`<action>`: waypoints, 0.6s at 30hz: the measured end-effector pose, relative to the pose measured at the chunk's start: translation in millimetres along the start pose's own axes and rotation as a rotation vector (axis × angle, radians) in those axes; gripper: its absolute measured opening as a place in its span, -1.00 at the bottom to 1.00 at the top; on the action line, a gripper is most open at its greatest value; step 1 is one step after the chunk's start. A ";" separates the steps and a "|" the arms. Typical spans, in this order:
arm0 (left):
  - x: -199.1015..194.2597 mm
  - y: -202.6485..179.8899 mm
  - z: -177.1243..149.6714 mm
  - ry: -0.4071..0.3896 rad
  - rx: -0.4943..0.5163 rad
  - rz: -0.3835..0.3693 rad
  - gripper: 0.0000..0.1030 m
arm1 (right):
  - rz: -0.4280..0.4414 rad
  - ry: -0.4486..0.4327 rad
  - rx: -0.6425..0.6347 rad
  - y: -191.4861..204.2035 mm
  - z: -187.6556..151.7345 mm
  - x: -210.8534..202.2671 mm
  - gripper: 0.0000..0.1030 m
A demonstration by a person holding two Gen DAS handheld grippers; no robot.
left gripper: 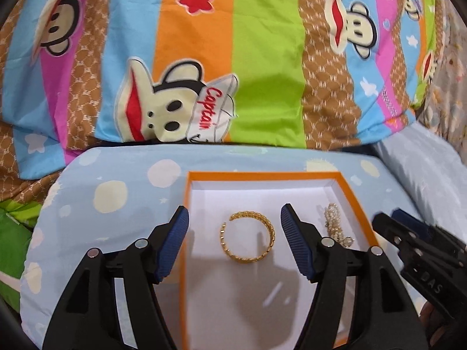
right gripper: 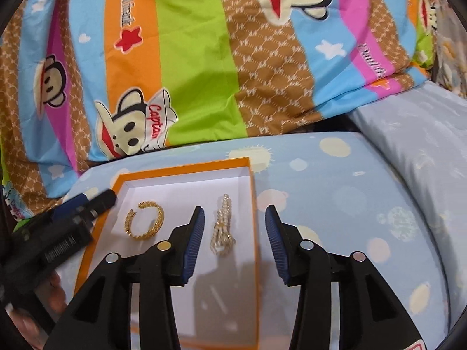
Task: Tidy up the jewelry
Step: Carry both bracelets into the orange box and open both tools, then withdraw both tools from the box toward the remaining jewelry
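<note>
An orange box [left gripper: 262, 175] with a white floor lies on a light blue spotted cushion. Inside it rest a gold open bangle [left gripper: 242, 258] and, to its right, a pearl and gold chain piece [left gripper: 331, 218]. My left gripper [left gripper: 235, 213] is open above the box, its fingers either side of the bangle without touching it. In the right wrist view the same box [right gripper: 181, 166] holds the bangle [right gripper: 159, 218] and the pearl piece [right gripper: 223, 227]. My right gripper [right gripper: 235, 210] is open, the pearl piece lying below between its fingers, close to the left one.
A striped cartoon-monkey quilt [left gripper: 204, 58] is bunched up behind the cushion [left gripper: 116, 192]. A pale blue pillow [right gripper: 408, 134] lies at the right. The right gripper [left gripper: 408, 233] shows beside the box's right edge, the left gripper [right gripper: 87, 204] at its left edge.
</note>
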State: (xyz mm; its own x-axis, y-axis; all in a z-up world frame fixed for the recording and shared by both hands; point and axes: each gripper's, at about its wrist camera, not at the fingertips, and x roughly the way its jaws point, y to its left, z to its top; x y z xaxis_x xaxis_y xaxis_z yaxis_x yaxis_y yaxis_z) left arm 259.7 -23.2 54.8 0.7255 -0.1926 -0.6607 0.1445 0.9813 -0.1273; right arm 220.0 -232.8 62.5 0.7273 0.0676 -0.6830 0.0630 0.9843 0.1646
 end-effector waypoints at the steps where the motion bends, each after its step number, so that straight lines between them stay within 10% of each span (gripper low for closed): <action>1: -9.4 3.5 -0.5 -0.014 -0.007 -0.001 0.34 | -0.008 -0.015 -0.004 -1.4 -5.3 -11.6 -0.11; 9: -97.2 29.2 -51.3 -0.086 0.012 0.048 0.43 | -0.054 -0.035 -0.014 -6.4 -94.9 -88.9 -0.07; 18: -131.5 23.3 -149.0 0.045 0.001 -0.003 0.43 | -0.042 0.039 -0.018 2.4 -164.4 -116.6 -0.07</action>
State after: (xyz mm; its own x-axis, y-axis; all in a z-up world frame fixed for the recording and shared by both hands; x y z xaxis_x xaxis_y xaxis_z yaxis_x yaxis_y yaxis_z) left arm 67.4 25.5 28.4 0.6940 -0.1956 -0.6929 0.1480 0.9806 -0.1286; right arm 23.0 -211.6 25.5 0.6973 0.0324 -0.7160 0.0802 0.9892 0.1229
